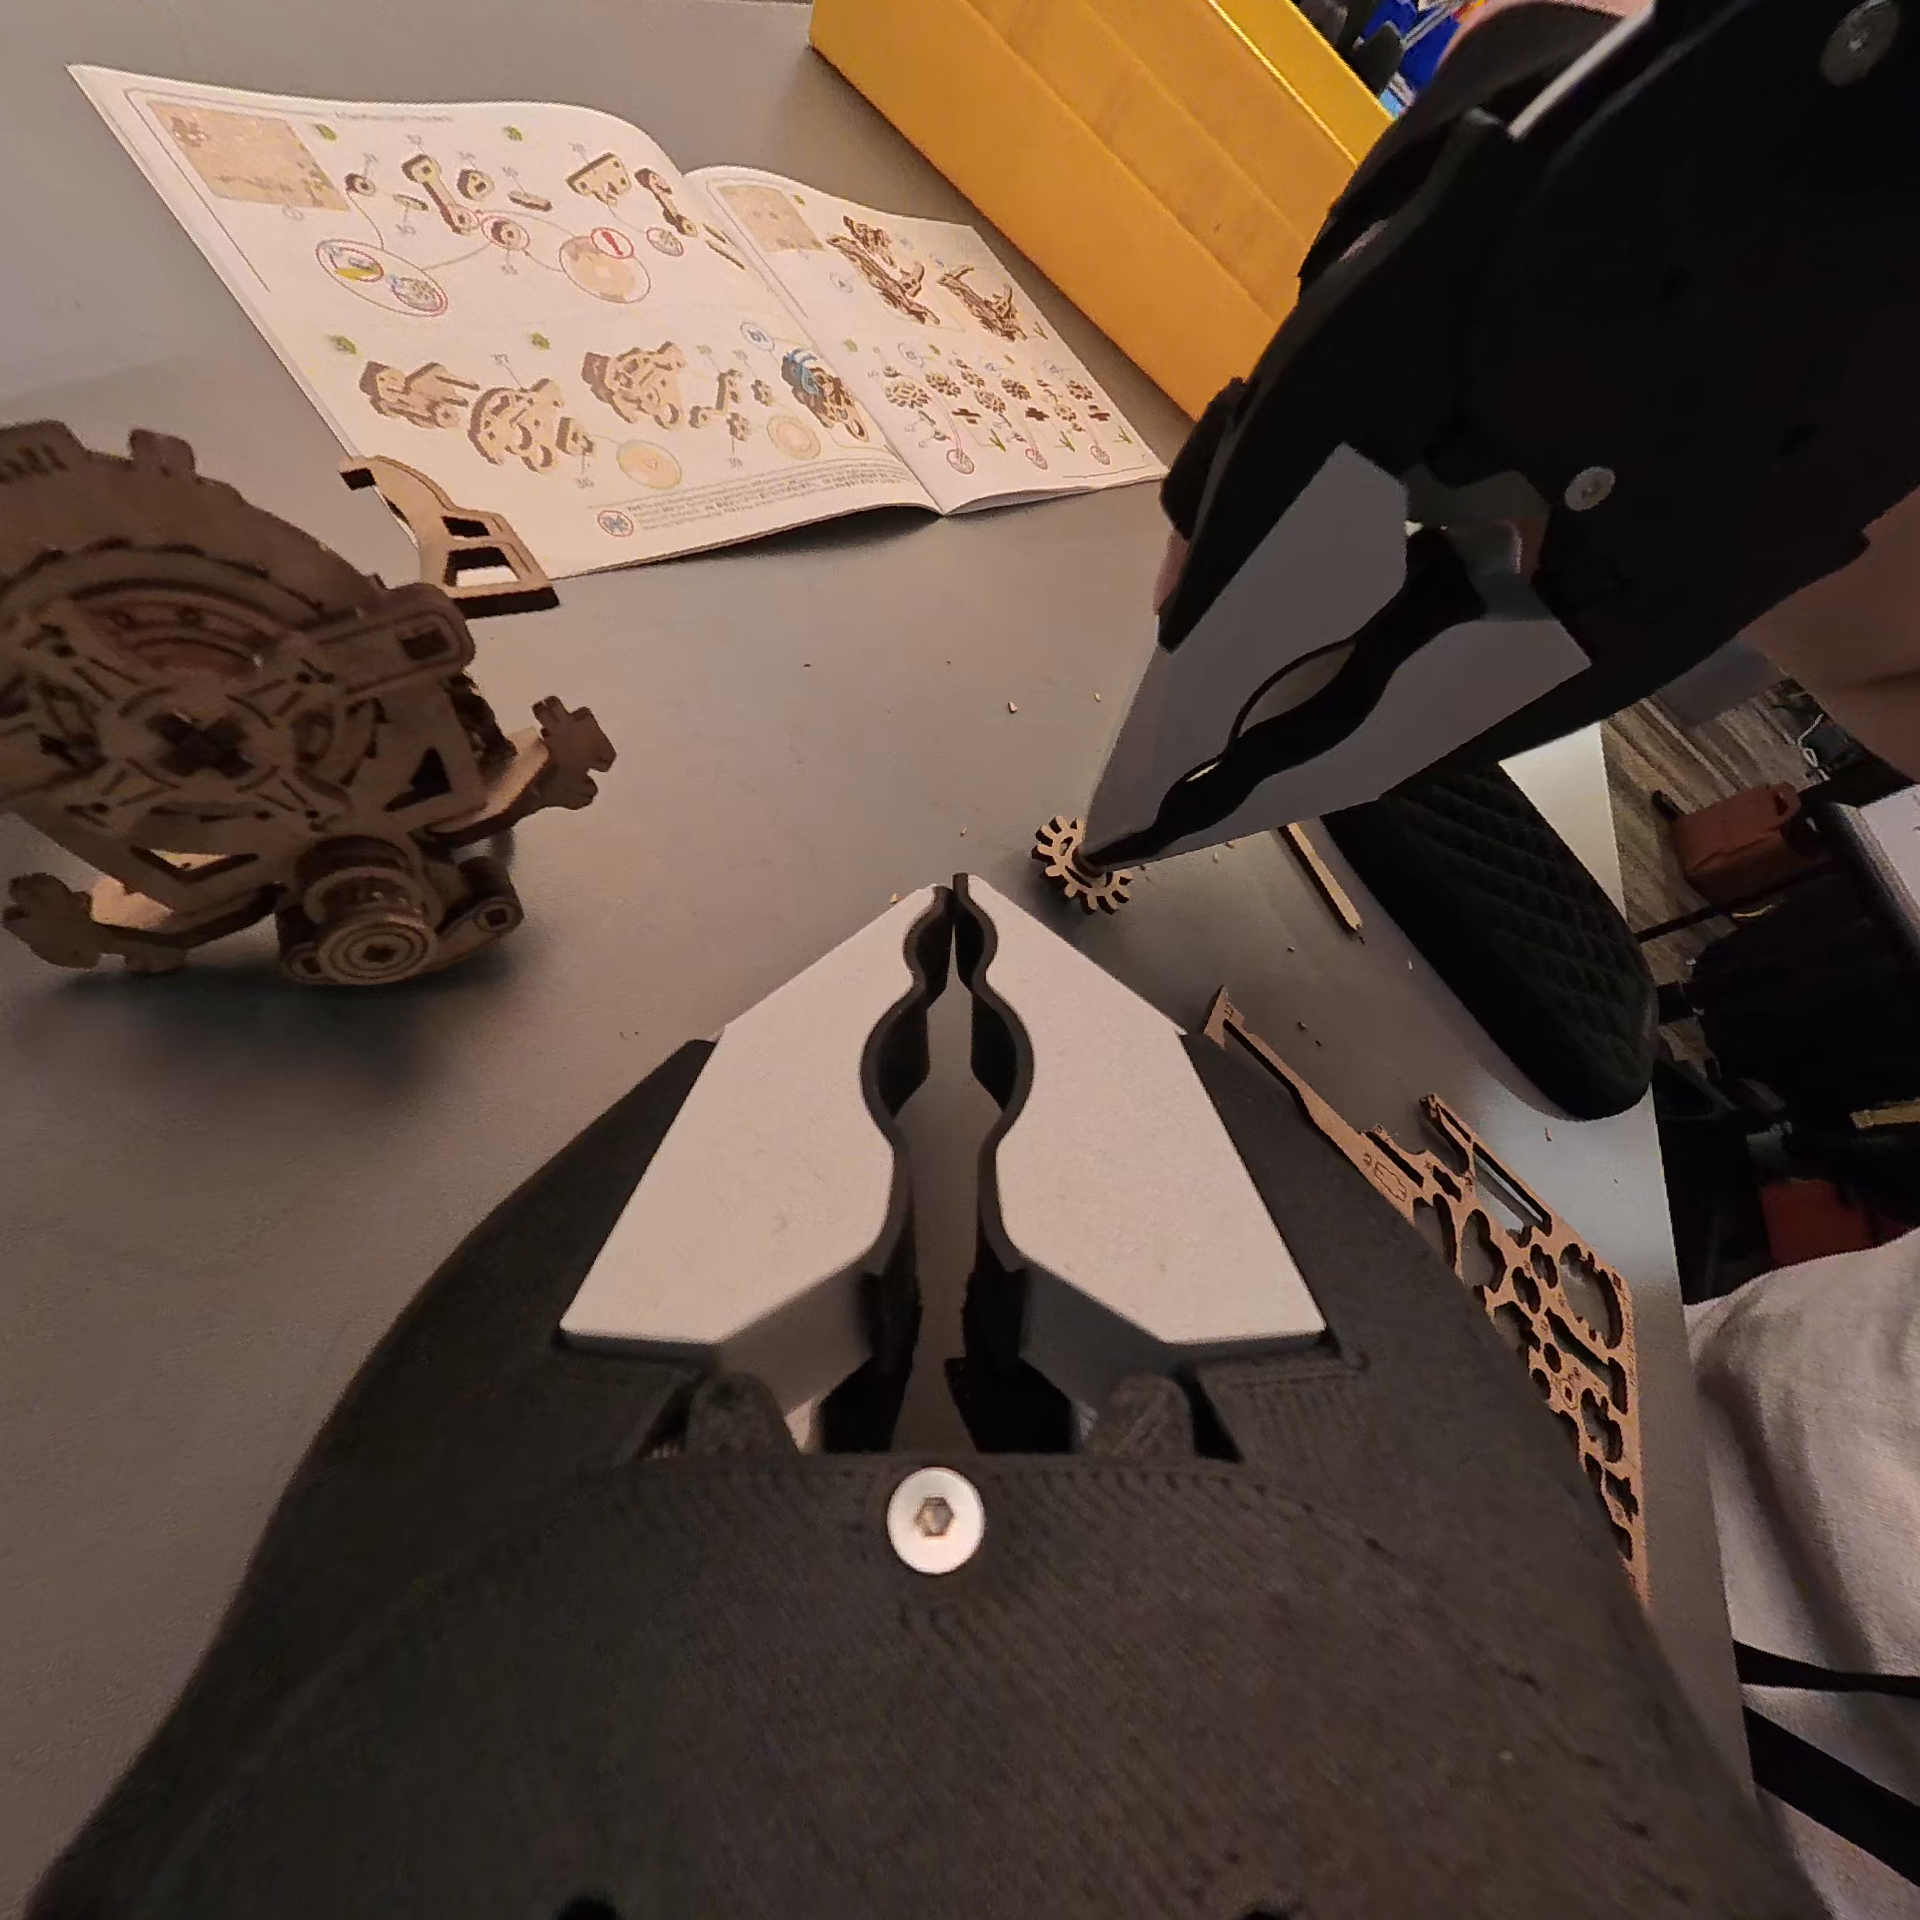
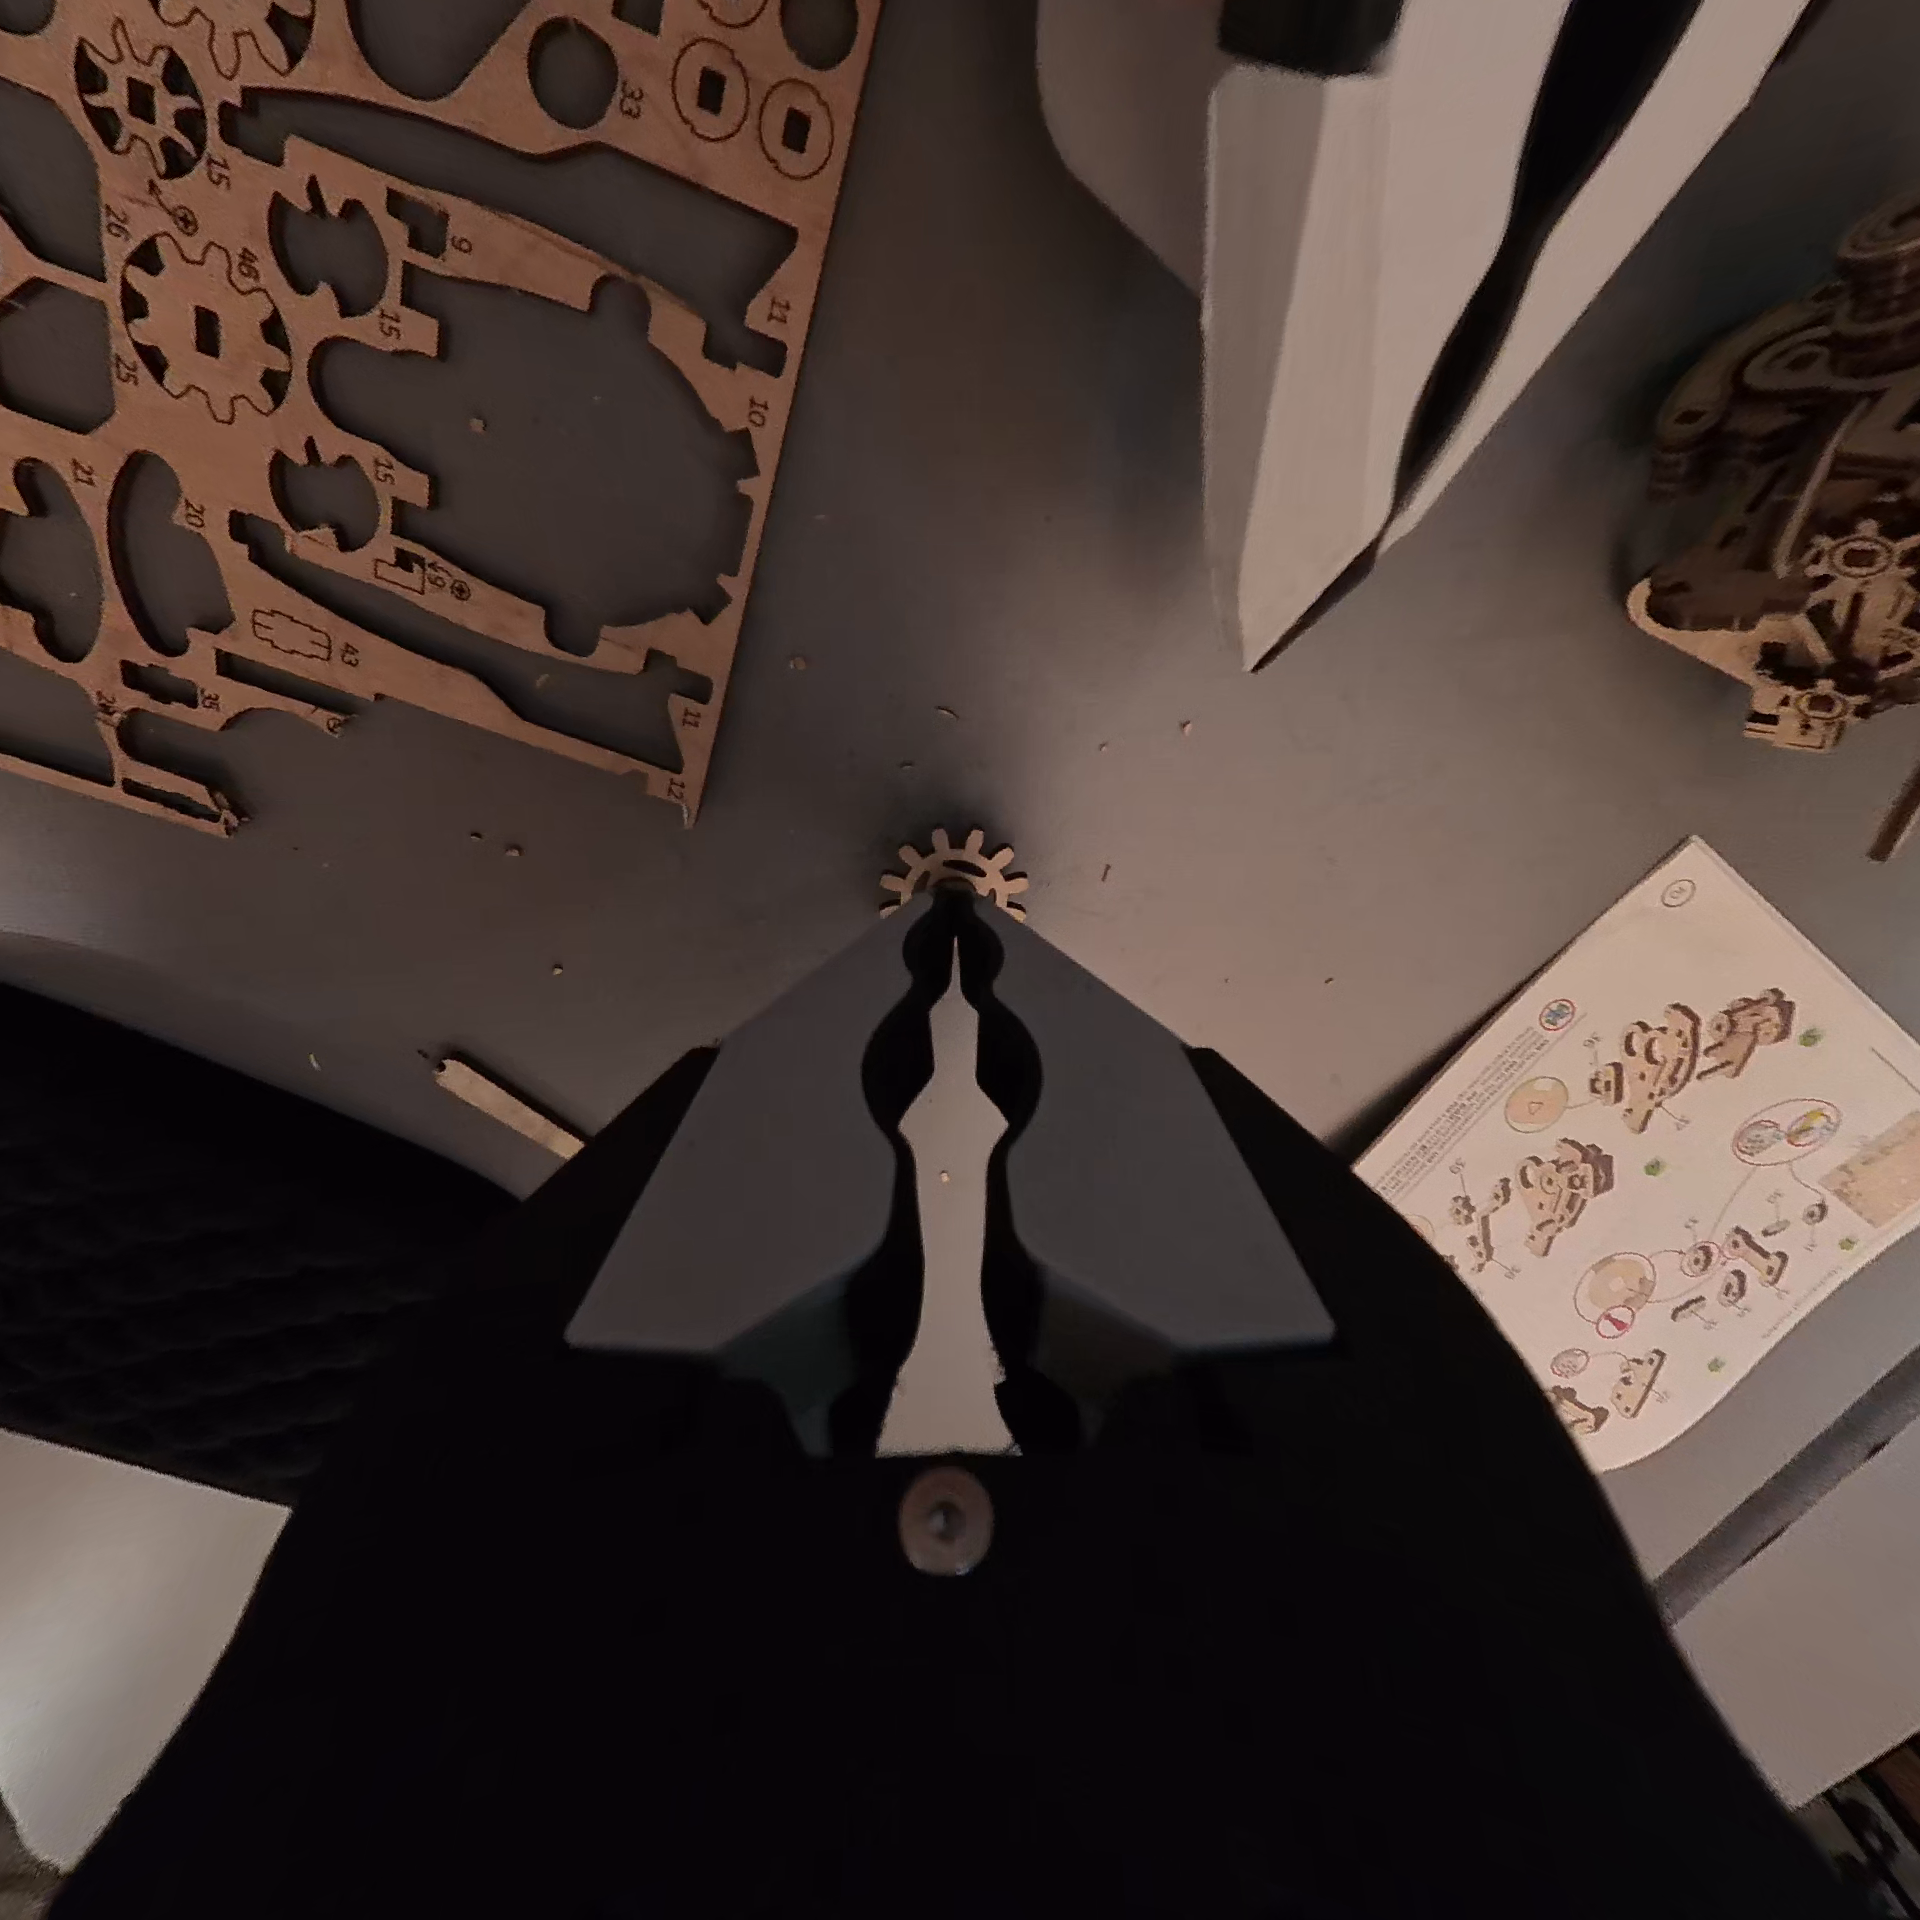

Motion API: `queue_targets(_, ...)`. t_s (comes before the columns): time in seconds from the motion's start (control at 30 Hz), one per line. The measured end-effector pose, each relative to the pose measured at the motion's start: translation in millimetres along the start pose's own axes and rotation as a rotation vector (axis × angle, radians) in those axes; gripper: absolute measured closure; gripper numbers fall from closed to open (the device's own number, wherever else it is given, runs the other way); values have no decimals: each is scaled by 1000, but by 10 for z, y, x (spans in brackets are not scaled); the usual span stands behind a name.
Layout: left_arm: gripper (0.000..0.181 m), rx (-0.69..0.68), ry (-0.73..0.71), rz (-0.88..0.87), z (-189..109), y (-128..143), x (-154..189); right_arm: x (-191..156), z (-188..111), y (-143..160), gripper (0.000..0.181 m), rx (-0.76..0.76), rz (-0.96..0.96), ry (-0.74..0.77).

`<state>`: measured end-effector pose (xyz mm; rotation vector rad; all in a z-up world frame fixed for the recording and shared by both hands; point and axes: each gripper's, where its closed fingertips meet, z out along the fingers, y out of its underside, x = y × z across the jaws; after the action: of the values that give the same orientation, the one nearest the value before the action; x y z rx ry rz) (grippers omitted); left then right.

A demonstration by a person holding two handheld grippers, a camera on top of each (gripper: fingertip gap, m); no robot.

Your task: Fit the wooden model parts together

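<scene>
- Right wrist view: the right gripper (image 2: 953,920) has its tips together on a small gear (image 2: 951,868) lying flat on the table (image 2: 1039,675).
- Left gripper (image 1: 953,894), jaws closed on nothing, sits just beside the gear.
- Cut-out sheet (image 2: 416,416) lies ahead-left of the right gripper; the model (image 2: 1787,499) ahead-right; the manual (image 2: 1662,1143) right.

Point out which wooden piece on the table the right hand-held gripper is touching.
The small gear, lying flat alone at the right hand-held gripper tips. The assembled model and cut-out sheet lie apart, untouched.
</scene>
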<state>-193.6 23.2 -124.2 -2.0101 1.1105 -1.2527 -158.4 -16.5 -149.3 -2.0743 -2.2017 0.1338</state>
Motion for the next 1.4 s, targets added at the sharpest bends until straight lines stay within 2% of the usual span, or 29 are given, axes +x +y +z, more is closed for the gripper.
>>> queue_targets(0.03,181,0,0,2,1,1,4,0,0,0,181,0,9,-11)
queue_targets(0.37,181,3,5,-1,3,-8,17,0,5,-21,181,-16,10,-22)
queue_targets(0.6,181,5,8,-2,0,-12,26,-4,16,-32,181,-96,-23,-6)
queue_targets(0.83,181,9,8,-6,-6,-22,15,1,1,-29,181,59,36,-1)
queue_targets(1.0,181,12,5,-12,-18,-26,1,0,16,-31,181,-85,-15,-3)
queue_targets(1.2,181,19,11,-20,-21,-38,13,0,10,-25,181,-31,25,21)
queue_targets(1.33,181,19,10,-13,-24,-40,28,1,18,-26,181,-121,-11,-3)
queue_targets(1.4,181,25,8,-11,-37,-55,28,1,14,-24,181,-66,24,-17)
